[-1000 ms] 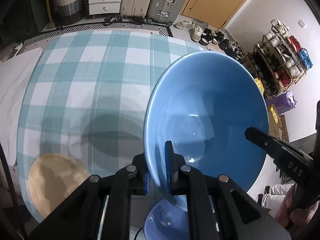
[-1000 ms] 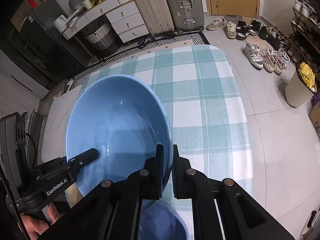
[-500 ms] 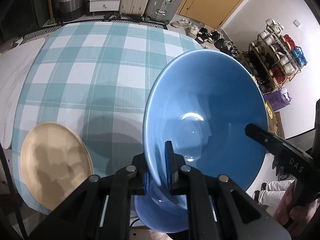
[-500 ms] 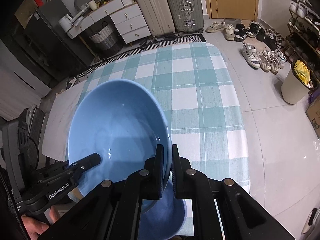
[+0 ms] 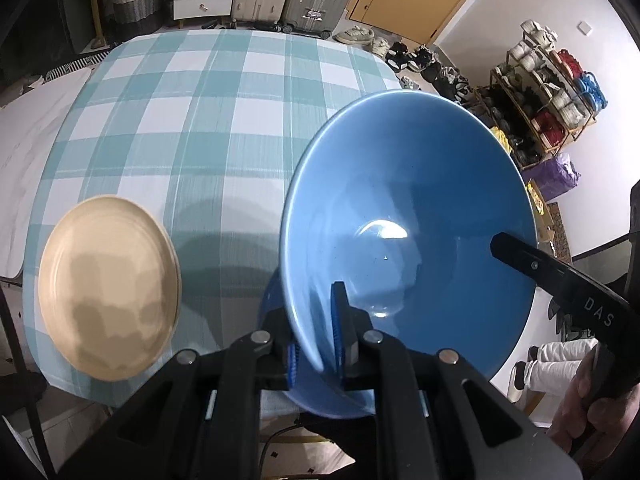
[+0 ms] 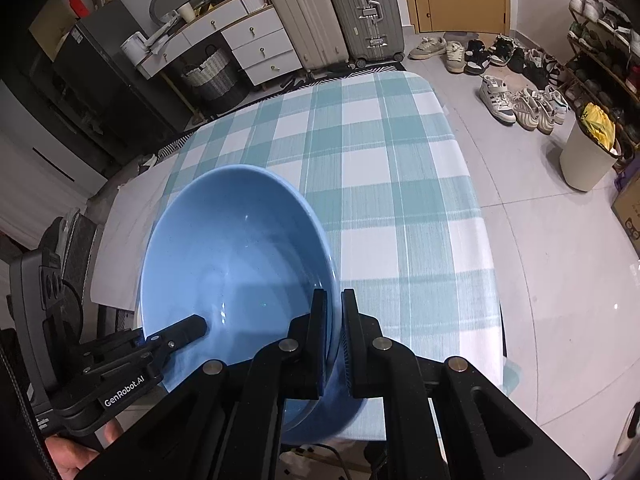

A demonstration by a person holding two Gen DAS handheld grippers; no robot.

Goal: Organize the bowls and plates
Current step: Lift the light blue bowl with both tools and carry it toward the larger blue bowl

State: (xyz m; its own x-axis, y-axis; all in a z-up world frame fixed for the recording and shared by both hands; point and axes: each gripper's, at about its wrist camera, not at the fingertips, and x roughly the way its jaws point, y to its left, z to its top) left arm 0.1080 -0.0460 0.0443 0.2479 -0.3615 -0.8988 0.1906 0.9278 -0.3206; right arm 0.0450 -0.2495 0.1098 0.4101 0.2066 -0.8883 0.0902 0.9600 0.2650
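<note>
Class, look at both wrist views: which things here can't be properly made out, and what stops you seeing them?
- Second blue bowl, left wrist view: mostly hidden behind the held blue bowl and the left gripper.
- Shoes on the rack, left wrist view: too small to identify.
- Person's hand, right wrist view: cut off by the edge.

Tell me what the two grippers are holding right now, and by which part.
Both hold one large glossy blue bowl by its rim: the left gripper clamps one side, the right gripper the opposite side.
</note>
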